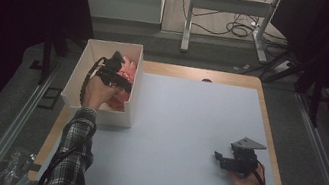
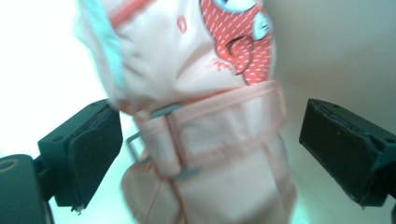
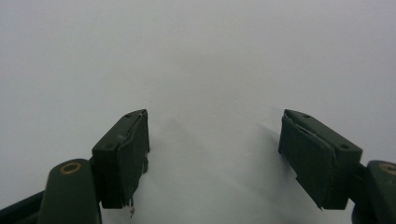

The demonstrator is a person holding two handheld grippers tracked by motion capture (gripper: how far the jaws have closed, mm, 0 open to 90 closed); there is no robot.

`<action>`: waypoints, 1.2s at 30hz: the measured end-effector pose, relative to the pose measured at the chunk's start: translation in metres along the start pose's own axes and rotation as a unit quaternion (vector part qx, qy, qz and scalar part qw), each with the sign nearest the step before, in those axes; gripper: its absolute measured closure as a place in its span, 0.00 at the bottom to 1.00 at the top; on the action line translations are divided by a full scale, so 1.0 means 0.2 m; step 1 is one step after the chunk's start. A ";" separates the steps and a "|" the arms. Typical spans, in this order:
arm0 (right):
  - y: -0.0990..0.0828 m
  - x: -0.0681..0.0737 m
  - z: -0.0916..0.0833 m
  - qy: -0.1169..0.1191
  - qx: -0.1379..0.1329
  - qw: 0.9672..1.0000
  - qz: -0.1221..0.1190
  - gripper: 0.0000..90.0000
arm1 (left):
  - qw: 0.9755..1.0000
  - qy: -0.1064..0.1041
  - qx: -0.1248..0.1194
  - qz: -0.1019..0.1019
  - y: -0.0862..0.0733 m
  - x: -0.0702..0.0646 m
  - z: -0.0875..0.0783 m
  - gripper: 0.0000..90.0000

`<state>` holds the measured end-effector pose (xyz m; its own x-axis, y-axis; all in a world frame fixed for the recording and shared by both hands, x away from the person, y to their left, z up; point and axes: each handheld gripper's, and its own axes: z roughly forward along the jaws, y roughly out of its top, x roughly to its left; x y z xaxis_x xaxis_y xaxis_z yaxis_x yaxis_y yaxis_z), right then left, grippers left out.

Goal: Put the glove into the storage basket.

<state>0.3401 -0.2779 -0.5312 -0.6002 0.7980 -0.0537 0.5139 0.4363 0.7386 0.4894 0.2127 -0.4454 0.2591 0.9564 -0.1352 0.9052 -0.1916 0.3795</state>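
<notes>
The left gripper hangs over the white box at the far left of the worktop, pointing down into it, and its jaws stand apart on either side of a pink fabric item without pressing on it; in the left gripper view the cloth, printed with a red dotted cartoon figure and fitted with straps and grey buckles, sits between the two black pads with a gap to each. That reads as a release: the fabric item lies inside the box, against its right wall, and the gripper seems placed directly above so the piece can drop and settle there rather than spill over the rim. The right gripper rests low near the right edge of the worktop, close to the person, well apart from the box; its jaws are also wide with nothing between them, and the right gripper view looks out over bare pale surface. It looks parked, out of the way, while the other hand does the work. The worktop is a smooth light grey sheet on a wooden board with its edge showing. Around it the room is dark, with grey floor, metal rails on both sides, a table frame and loose cables at the far end.
</notes>
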 end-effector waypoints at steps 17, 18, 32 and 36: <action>0.00 0.00 0.00 0.000 0.000 1.000 0.000 0.27 | 0.997 0.050 -0.033 -0.047 -0.16 0.20 -0.01 0.80; 0.00 0.00 0.00 0.000 0.000 1.000 0.000 0.27 | 0.997 0.050 -0.034 -0.048 -0.16 0.20 0.00 0.82; 0.00 0.00 0.00 0.000 0.000 1.000 0.000 0.27 | 0.997 0.041 -0.045 -0.039 -0.15 0.17 0.05 0.66; 0.00 0.00 0.00 0.000 0.000 1.000 0.000 0.27 | 0.996 0.031 -0.071 -0.051 -0.17 0.21 0.00 0.48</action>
<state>0.3401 -0.2779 -0.5312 -0.6001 0.7981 -0.0541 0.5143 0.4367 0.7381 0.4685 0.2593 -0.4639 0.1428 0.9820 -0.1236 0.8677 -0.0642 0.4929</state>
